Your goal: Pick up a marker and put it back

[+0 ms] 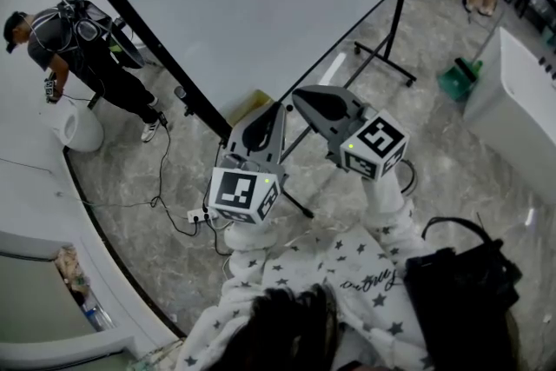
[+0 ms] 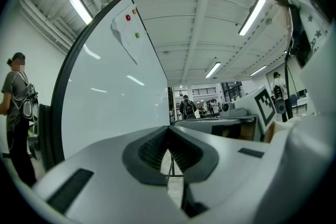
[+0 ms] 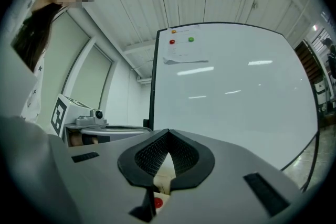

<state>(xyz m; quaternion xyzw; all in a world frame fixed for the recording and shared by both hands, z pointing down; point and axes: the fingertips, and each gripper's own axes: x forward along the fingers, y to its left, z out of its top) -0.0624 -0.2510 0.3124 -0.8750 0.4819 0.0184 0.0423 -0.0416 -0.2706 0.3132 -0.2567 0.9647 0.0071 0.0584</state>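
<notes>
My left claw (image 2: 168, 129) and right claw (image 3: 168, 134) are both pressed together with nothing between the pads. I hold them up side by side in front of the whiteboard (image 1: 261, 4). So I judge that the pick-up has not begun and I am only lining up on the board.

I cannot find the marker for certain in any view. Through the gap under my right pads I see a cream shape (image 3: 167, 173) and a small red spot (image 3: 157, 202), but I cannot tell what either is. Next I must find the marker, spread 1 claw, and bring it around the barrel before closing.

There are 2 containers in the head view. A black bag (image 1: 460, 282) lies by my right side, and a white tub (image 1: 78, 130) stands beside another person (image 1: 78, 56) far left. Their contents are hidden.
</notes>
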